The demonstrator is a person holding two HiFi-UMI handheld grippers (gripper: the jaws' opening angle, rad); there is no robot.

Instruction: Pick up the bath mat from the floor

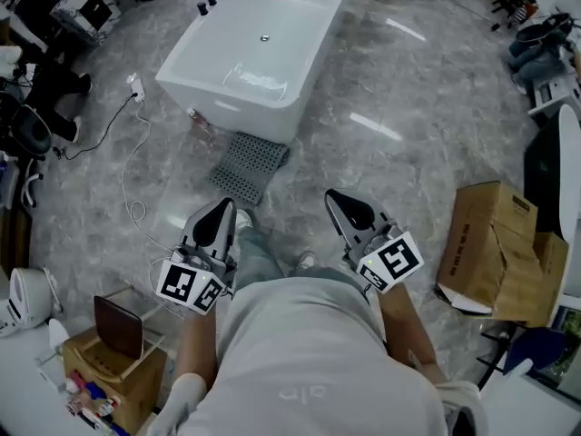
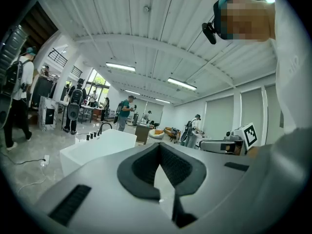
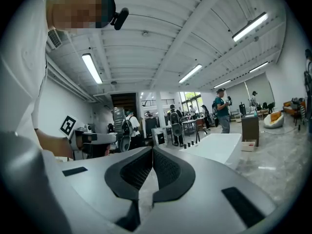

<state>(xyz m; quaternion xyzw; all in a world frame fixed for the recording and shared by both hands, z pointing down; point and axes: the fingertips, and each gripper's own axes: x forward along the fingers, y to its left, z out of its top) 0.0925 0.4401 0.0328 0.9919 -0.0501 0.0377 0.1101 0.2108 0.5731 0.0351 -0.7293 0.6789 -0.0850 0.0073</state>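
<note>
Bath mat [image 1: 247,165] lies flat on the grey floor [image 1: 399,89] ahead of you, its far edge right at the foot of the white bathtub [image 1: 263,44] and well apart from both tools. If you lean in too fast, you risk knocking a gripper on the tub's wall, since the mat sits so close to it. The white cable [image 1: 135,210] trailing on the floor to your left could catch your foot as you step forward. The mat looks thin and floppy, so a pinch at one corner may let it sag or slip free. Your left gripper [image 1: 221,209] and right gripper [image 1: 340,203] both have their jaws pressed together on nothing. If you reach down like that you only shove the mat, so spread them first.
</note>
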